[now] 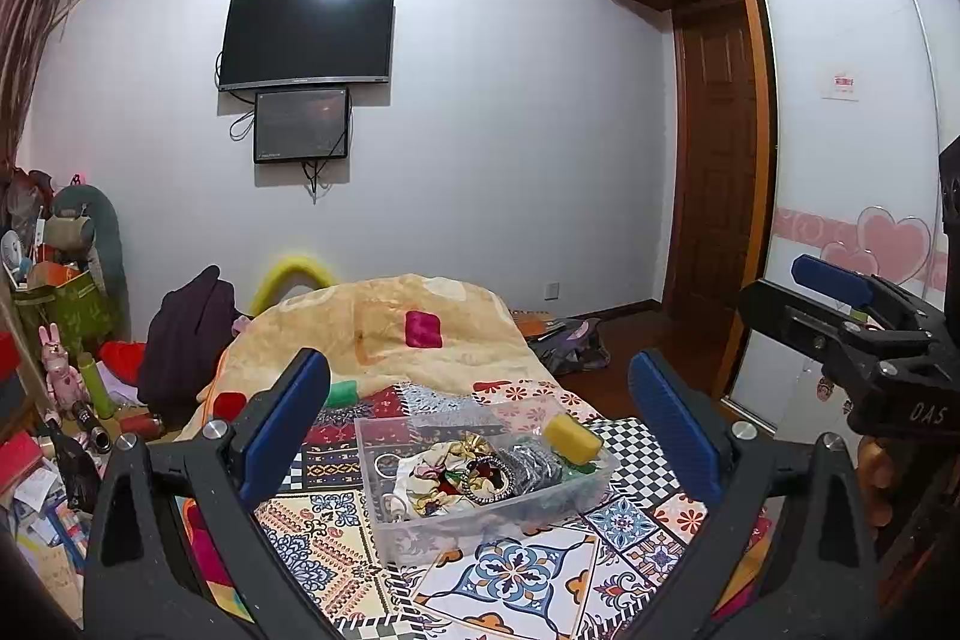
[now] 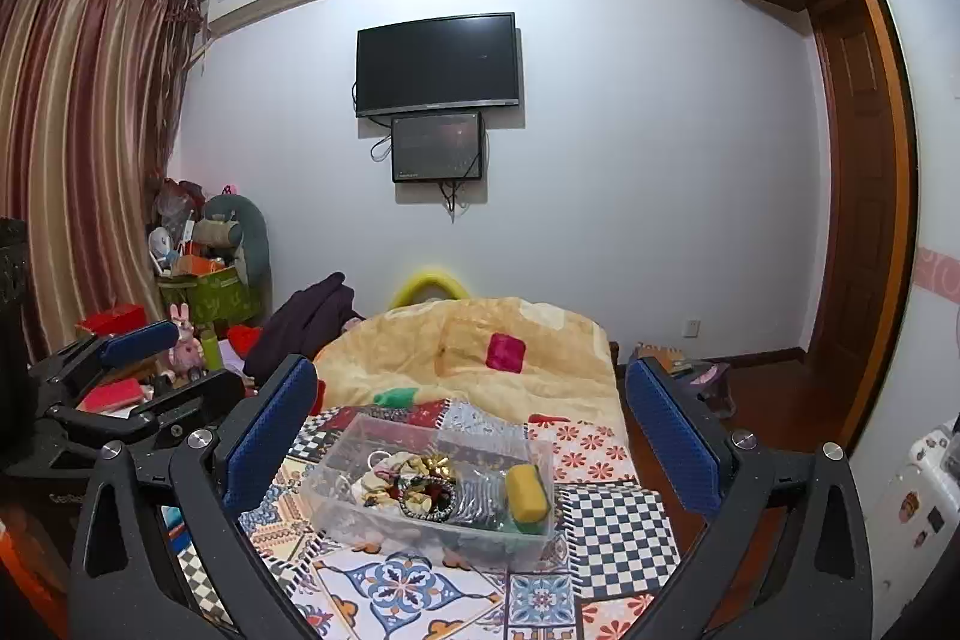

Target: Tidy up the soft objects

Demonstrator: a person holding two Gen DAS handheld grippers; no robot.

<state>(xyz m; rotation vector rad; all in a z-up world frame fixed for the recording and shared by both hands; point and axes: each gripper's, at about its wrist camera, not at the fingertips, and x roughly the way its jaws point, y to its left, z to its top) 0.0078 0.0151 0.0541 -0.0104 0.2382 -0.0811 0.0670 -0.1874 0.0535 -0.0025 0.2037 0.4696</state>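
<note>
On the bed (image 1: 528, 580), toward its near edge, sits a clear plastic box (image 1: 480, 490) of scarves and bangles. The yellow sponge (image 1: 571, 437) in its right corner looks light and squashy; pinch its middle. Left gripper (image 1: 480, 430) and right gripper (image 2: 474, 436) hang released, empty.

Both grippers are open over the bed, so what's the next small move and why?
Probably lower the right gripper toward the clear bin: both grippers hold nothing, and the yellow sponge leans on its right wall, nearest that side.
</note>
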